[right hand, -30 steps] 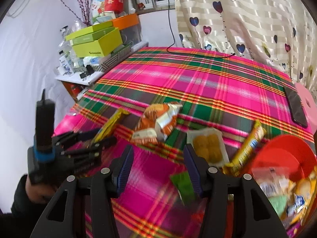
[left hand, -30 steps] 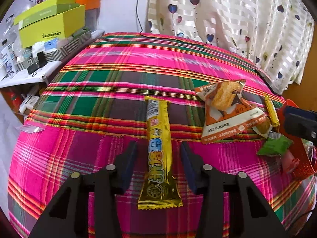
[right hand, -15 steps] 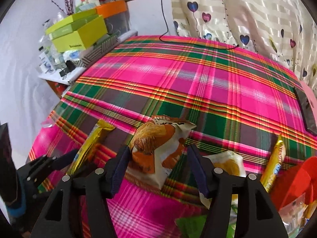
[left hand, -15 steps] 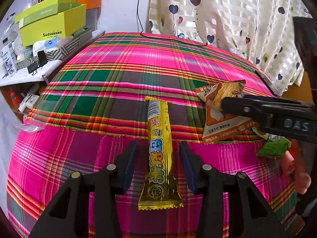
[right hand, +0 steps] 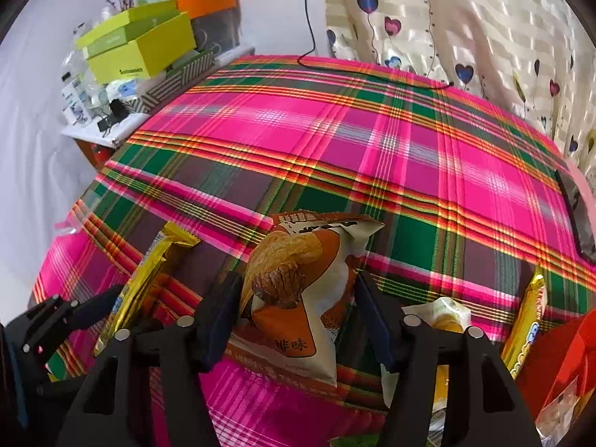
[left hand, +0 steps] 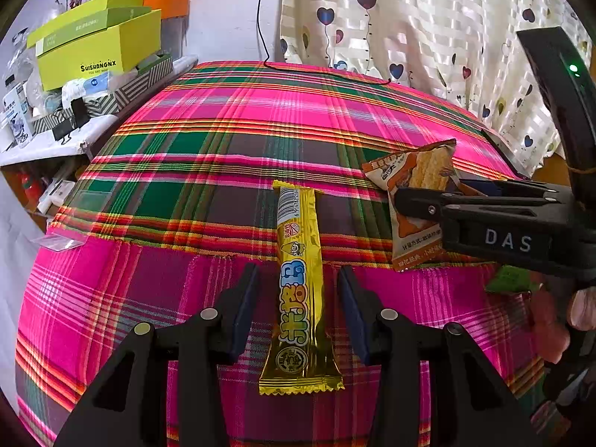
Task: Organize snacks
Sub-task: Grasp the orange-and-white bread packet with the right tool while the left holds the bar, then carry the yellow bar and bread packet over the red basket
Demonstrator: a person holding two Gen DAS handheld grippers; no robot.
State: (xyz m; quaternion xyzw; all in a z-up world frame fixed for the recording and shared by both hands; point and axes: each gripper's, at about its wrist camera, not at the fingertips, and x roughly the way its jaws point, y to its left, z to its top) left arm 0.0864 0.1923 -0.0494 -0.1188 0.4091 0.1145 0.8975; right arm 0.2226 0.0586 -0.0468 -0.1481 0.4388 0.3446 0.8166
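Observation:
A long yellow snack bar [left hand: 298, 298] lies on the plaid tablecloth [left hand: 260, 119], pointing away from me. My left gripper [left hand: 298, 272] stands open astride its near half, with a gap on each side. An orange-and-white pastry bag [right hand: 294, 272] lies to the bar's right. My right gripper [right hand: 298, 290] has its jaws around that bag and they are closing; the pads are close to the bag's sides but do not visibly squeeze it. In the left wrist view the right gripper [left hand: 402, 199] reaches in from the right over the pastry bag [left hand: 413, 171].
A red basket [right hand: 558, 354] with several snacks sits at the near right, beside a second yellow bar [right hand: 529, 316], a clear packet of yellow cakes [right hand: 443, 316] and a green packet [left hand: 510, 279]. A dark phone [right hand: 573, 205] lies at the right edge. Yellow-green boxes [left hand: 97, 48] crowd a shelf at left.
My right gripper swung left from the basket side, came down over the pastry bag and widened its jaws around it. The left gripper and the yellow bar stayed put.

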